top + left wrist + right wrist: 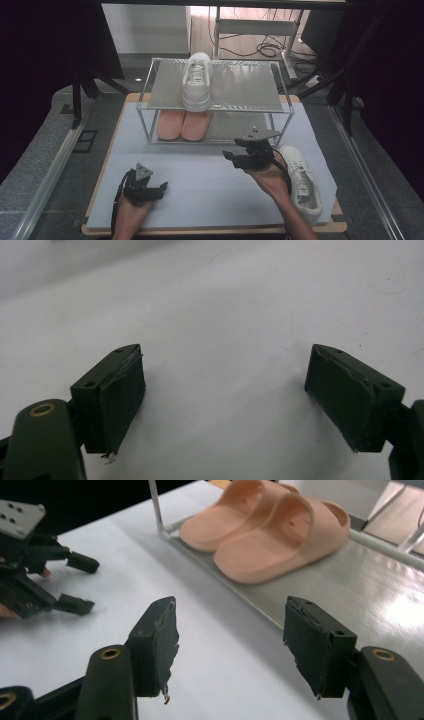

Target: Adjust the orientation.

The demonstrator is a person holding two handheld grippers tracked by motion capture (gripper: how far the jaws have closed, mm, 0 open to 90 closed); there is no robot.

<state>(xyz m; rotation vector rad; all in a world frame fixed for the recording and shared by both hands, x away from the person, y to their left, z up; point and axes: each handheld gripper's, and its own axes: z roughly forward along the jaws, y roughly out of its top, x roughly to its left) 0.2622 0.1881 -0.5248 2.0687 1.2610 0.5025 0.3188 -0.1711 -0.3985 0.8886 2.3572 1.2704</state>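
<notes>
Left hand-held gripper (pixel 161 188): low at the near left of the surface, held in the person's left hand (pixel 131 210). Its jaws stand spread wide with nothing between them; in the left gripper view only the bare pale sheet lies under them.
Surface (pixel 200 195): a pale sheet on a wooden board, with the rack at its far side.
Shoe rack (pixel 145 107): a two-level metal-framed rack, standing toward the far edge of the surface.
Pink slippers (pixel 265 527): a pair, side by side and touching, on the lower shelf of the rack toward its left end, toes facing the person. In the right gripper view they lie ahead of the jaws and well apart from them.
White sneaker on the rack (pixel 197 80): on the upper shelf, directly above the slippers, toe facing the person.
Right hand-held gripper (pixel 231 159): held above the surface just in front of the rack's lower shelf, pointing left and toward the rack. Its jaws are parted and empty; the pads (pixel 162 640) touch nothing.
Right hand (pixel 272 175): around the gripper's body, its forearm coming in from the near edge.
Second white sneaker (pixel 302 182): lying on the surface at the near right, just beside the right hand and forearm, outside the rack, not gripped.
</notes>
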